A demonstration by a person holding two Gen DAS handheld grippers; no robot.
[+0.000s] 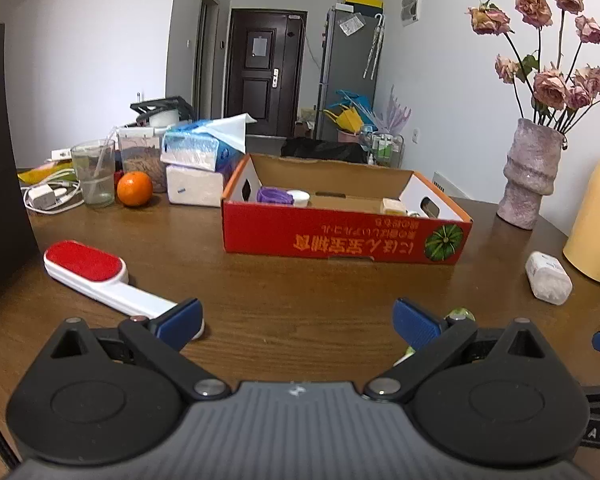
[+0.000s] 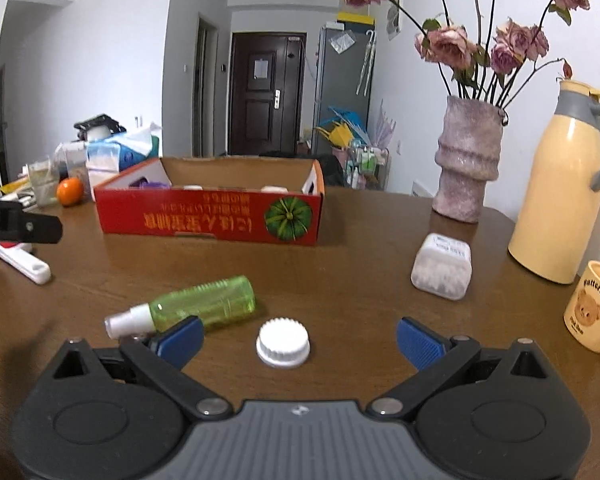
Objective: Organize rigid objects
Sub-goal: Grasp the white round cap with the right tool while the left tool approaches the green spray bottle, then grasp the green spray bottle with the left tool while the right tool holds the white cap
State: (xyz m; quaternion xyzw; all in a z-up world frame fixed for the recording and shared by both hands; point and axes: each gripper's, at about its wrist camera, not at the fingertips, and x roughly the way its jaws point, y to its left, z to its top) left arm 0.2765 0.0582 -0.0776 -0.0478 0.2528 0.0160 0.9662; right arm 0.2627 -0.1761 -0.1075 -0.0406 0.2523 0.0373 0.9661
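Both my claws hang spread and empty over the brown table, short of the red box.

My right gripper (image 2: 298, 340) has its blue pads (image 2: 416, 340) wide apart, and a white ribbed cap (image 2: 283, 342) sits on the wooden table (image 2: 340, 272) between them, touching neither. A green spray bottle (image 2: 188, 309) lies on its side just beyond my left-hand pad. Farther right rests a white cotton-swab case (image 2: 442, 272), then a cream thermos (image 2: 560, 192) and a bear mug (image 2: 592, 312). My left gripper (image 1: 298, 322) is equally spread around bare wood; a red-faced lint brush (image 1: 100, 276) lies beside its left finger, handle end hidden behind the pad. Ahead stands the open red cardboard box (image 1: 340, 236), holding a purple roll (image 1: 274, 195) and small white items. A pink vase (image 1: 530, 178) of dried roses stands to its right, an orange (image 1: 135, 188) to its left.
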